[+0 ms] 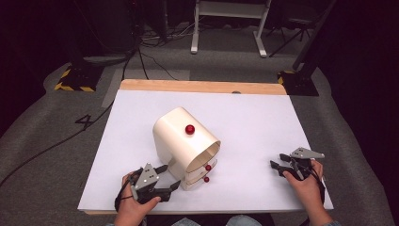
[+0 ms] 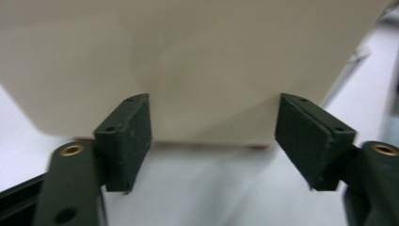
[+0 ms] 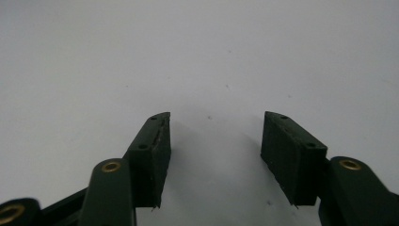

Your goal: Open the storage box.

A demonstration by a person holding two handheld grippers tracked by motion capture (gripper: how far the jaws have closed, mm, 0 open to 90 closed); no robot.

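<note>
A cream cabinet (image 1: 186,146) with a rounded top and red knobs (image 1: 189,129) stands mid-table, its small drawers (image 1: 200,176) facing the front right. My left gripper (image 1: 170,176) is open right beside the cabinet's lower left side, its jaws on either side of the corner. In the left gripper view the cream wall (image 2: 197,66) is close in front of the open left gripper (image 2: 214,141). My right gripper (image 1: 278,161) rests open on the white table at the right, apart from the cabinet. The right gripper view has the open right gripper (image 3: 215,155) with bare white surface between its fingers.
The white sheet (image 1: 254,117) covers the table, with a wooden strip (image 1: 202,86) along the far edge. Beyond lie grey floor, cables and stand feet (image 1: 75,77). Open table lies left and right of the cabinet.
</note>
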